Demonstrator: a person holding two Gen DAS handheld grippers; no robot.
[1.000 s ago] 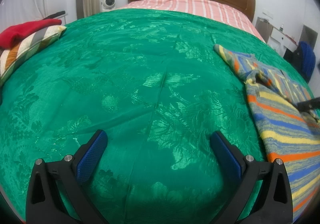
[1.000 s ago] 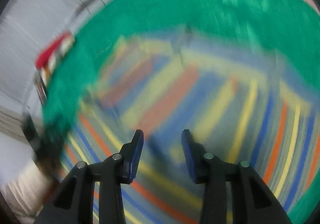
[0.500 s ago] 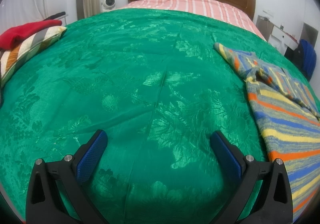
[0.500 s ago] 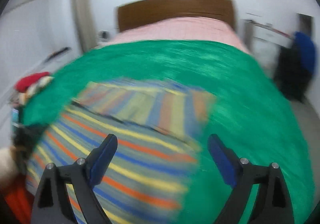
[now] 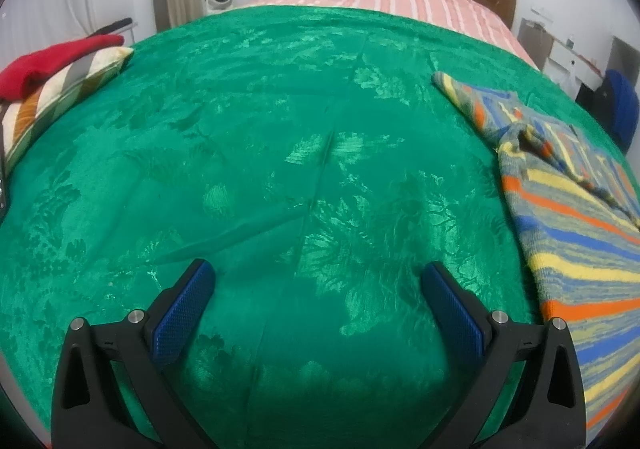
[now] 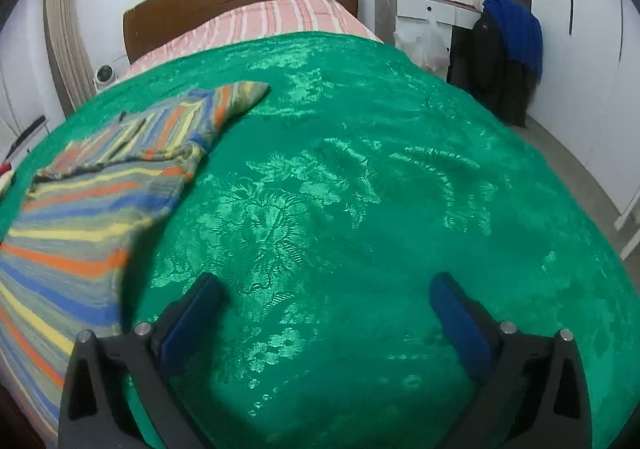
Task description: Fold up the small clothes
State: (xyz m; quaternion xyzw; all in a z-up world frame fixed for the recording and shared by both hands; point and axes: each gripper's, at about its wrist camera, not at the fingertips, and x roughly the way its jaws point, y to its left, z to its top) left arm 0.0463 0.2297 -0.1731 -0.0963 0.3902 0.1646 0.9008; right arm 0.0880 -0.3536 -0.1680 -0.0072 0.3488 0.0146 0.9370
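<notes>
Left wrist view: the left tool [image 5: 318,289], black with blue pads, stands wide open and empty over the shiny green patterned bedspread [image 5: 280,169]. The striped knitted sweater [image 5: 576,233], in orange, blue, yellow and grey, lies flat at the far right, well apart.

Right wrist view: the right tool [image 6: 326,301] has just been opening; its jaws are spread wide with nothing between them. The sweater [image 6: 84,209] lies to its left, one sleeve folded across. It looks soft, limp and light; a hem corner or sleeve cuff seems best to pinch.
</notes>
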